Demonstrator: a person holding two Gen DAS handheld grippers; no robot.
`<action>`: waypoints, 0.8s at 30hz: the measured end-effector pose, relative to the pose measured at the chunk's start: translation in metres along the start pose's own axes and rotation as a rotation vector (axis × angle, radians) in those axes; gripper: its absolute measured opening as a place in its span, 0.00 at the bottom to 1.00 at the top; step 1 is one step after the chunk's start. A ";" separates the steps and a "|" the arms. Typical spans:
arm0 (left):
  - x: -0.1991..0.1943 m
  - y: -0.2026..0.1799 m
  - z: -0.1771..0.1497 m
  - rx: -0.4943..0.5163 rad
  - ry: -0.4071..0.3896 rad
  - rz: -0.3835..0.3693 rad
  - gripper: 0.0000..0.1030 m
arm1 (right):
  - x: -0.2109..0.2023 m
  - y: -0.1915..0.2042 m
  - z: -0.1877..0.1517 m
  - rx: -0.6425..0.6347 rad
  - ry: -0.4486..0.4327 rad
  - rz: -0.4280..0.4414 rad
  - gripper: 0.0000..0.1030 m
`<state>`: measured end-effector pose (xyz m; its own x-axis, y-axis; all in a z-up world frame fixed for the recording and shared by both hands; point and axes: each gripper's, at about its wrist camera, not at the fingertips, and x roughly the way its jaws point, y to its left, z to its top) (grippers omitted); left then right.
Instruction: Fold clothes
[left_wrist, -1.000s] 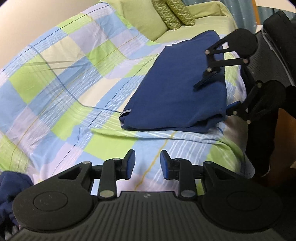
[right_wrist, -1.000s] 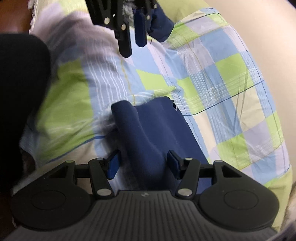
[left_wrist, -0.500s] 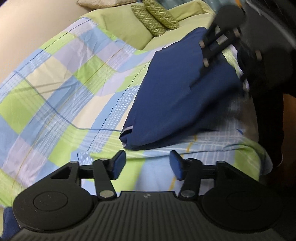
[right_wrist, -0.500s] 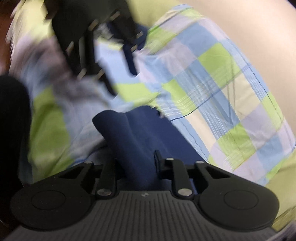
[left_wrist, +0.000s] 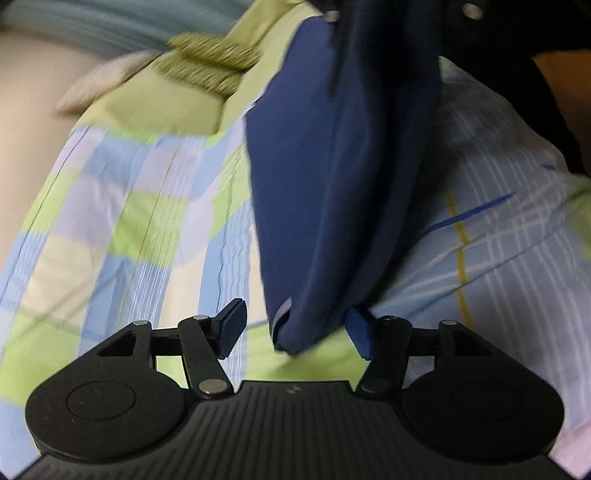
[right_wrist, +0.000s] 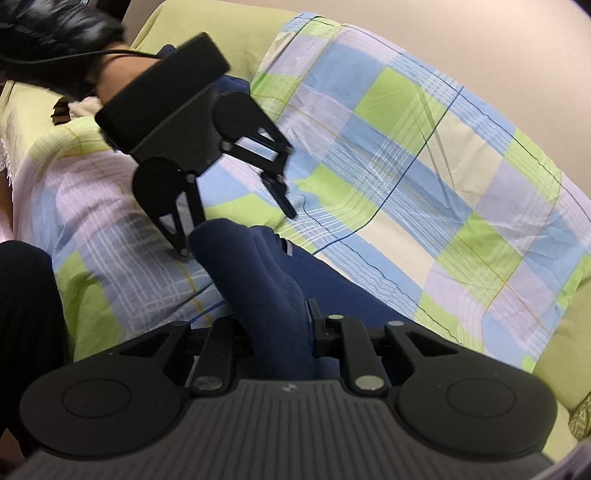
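Note:
A folded dark blue garment (left_wrist: 340, 177) lies on a checked bedsheet (left_wrist: 122, 221). In the left wrist view my left gripper (left_wrist: 295, 326) is open, its fingers on either side of the garment's near corner, the corner between them. In the right wrist view my right gripper (right_wrist: 273, 332) is shut on the other end of the garment (right_wrist: 255, 273), which bunches up between its fingers. The left gripper (right_wrist: 236, 236) shows there too, open at the garment's far corner.
Green pillows (left_wrist: 210, 66) lie at the head of the bed. A beige wall (right_wrist: 480, 44) runs along the far side. A dark shape (right_wrist: 26, 317) stands at the bed's edge on the left.
My left gripper has moved in and opened wider around the garment's near corner. My right gripper has closed on the garment's other end and lifted it into a ridge.

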<state>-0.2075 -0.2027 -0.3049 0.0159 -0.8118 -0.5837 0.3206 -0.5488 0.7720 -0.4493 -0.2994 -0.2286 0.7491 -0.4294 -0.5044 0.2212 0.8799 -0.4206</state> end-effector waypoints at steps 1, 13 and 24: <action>0.001 -0.001 0.002 0.026 -0.014 -0.006 0.61 | 0.000 0.000 0.000 -0.005 0.000 0.000 0.14; 0.014 0.014 0.025 -0.033 -0.016 -0.122 0.12 | -0.012 -0.008 -0.003 -0.014 -0.023 -0.013 0.15; 0.015 0.011 0.030 -0.044 0.023 -0.122 0.11 | 0.001 0.017 -0.027 -0.152 0.082 -0.081 0.46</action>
<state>-0.2320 -0.2266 -0.2977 -0.0043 -0.7344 -0.6787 0.3631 -0.6335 0.6833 -0.4614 -0.2901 -0.2565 0.6781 -0.5178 -0.5216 0.1770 0.8038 -0.5679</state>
